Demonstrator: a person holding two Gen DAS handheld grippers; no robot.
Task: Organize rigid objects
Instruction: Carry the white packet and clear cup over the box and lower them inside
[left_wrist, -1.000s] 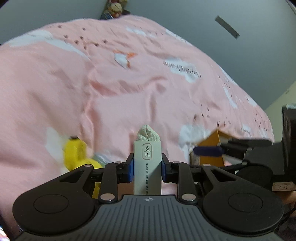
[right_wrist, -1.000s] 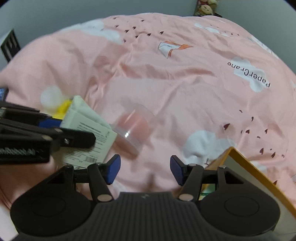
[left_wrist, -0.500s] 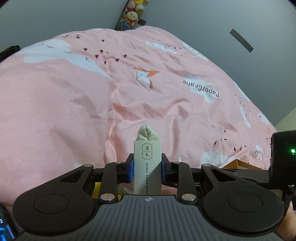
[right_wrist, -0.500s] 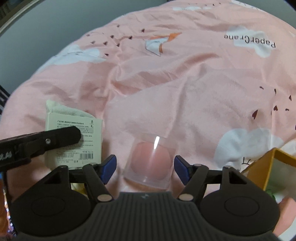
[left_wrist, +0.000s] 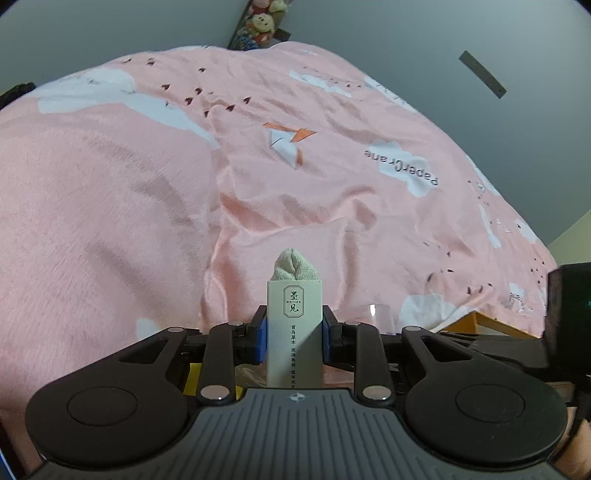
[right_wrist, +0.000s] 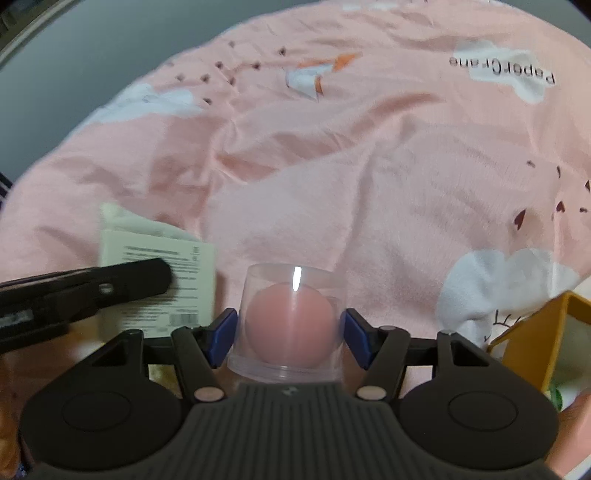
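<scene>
My left gripper (left_wrist: 294, 334) is shut on a slim white box (left_wrist: 294, 325) with Chinese print and a grey cloth bundle poking out of its top, held above the pink bedspread. The same box (right_wrist: 166, 273) and a left finger (right_wrist: 122, 280) show at the left of the right wrist view. My right gripper (right_wrist: 290, 334) straddles a clear plastic cup (right_wrist: 290, 321) lying on the bedspread, its blue pads at or touching the cup's sides. The cup's rim (left_wrist: 373, 310) peeks out in the left wrist view.
An orange open box (right_wrist: 535, 336) sits at the right, its edge also in the left wrist view (left_wrist: 491, 323). The pink paper-crane bedspread (left_wrist: 295, 177) fills both views. Something yellow (left_wrist: 194, 376) lies under the left gripper. Plush toys (left_wrist: 262, 22) stand far back.
The right gripper moved forward over the clear cup and its jaws closed in around it. The left gripper kept hold of the white box and tilted up slightly.
</scene>
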